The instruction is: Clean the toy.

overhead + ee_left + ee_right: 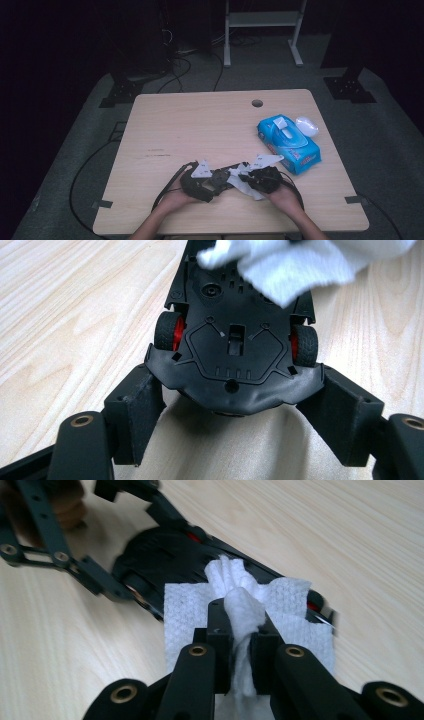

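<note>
Toy car (235, 340) lies belly-up (long axis away from left tool (235, 405)).

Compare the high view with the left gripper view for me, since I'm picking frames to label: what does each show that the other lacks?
High view alone: the blue wet-wipe pack, a white lid beside it, the table's cable hole and the person's hands. Left gripper view alone: the toy car's black underside with red-hubbed wheels, its end clamped between the left claw. Both show the white wipe lying on the car and the wooden table.
</note>
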Motion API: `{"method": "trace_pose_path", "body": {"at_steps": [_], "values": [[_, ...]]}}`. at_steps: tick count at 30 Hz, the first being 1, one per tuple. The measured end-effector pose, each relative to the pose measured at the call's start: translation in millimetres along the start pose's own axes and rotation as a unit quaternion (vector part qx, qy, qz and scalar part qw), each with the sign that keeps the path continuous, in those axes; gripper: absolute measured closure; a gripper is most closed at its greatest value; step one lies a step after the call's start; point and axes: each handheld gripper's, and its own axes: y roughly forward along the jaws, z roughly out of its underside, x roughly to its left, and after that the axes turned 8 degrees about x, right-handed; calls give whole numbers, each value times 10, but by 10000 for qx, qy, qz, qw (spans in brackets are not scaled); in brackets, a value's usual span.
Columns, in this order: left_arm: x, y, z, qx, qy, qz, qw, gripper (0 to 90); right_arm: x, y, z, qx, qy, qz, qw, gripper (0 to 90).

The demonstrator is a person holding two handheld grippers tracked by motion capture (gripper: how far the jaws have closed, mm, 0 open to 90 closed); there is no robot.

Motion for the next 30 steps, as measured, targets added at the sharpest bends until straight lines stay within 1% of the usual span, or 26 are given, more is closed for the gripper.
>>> {"method": "trace_pose_path", "body": {"at_steps": [1,3,6,8,9,11,12,14,17,19,20,21,22,24,27,29,30], "values": [[4,1,-1,2,-1,4,10000,262,-39,-28,29,15,23,59,10000,826],[7,0,-6,20,4,2,10000,262,-95,-76,77,26,181,35,9998,826],[14,1,-4,8,-17,9,10000,262,-115,-95,110,7,232,13,9997,825],[20,-2,-5,8,-105,29,9999,261,-98,-85,121,-35,227,15,9997,824],[28,-3,-5,-7,-178,80,9998,259,-91,-80,123,-41,213,22,9998,824],[54,-10,-5,-106,-369,234,9990,243,-82,-75,124,-44,186,11,9998,825],[61,-13,-5,-148,-444,280,9985,227,-77,-77,129,-34,143,0,9999,825],[90,-30,-6,-185,-557,443,9973,204,-68,-79,137,-39,98,-4,9999,825],[128,-56,-1,-307,-784,668,9942,196,-59,-77,146,-50,68,-40,10000,826],[161,-67,5,-389,-959,819,9913,197,-51,-78,157,-59,44,-50,10000,824],[182,-69,7,-457,-1083,935,9887,198,-46,-79,161,-52,29,-79,10000,822],[200,-70,7,-491,-1182,1014,9866,200,-35,-83,168,-53,1,-86,9999,821],[213,-66,7,-497,-1256,1039,9854,200,-22,-87,174,-55,-33,-59,10000,820],[226,-51,12,-453,-1349,1068,9840,197,-10,-91,176,-35,-94,-28,9999,821],[241,-20,23,-352,-1462,1137,9821,196,-7,-89,179,-52,-133,-9,9999,821],[248,3,24,-319,-1560,1187,9801,199,3,-89,188,-76,-142,-9,9999,822],[256,16,22,-294,-1576,1209,9796,205,5,-91,191,-80,-153,-14,9998,822]]}}
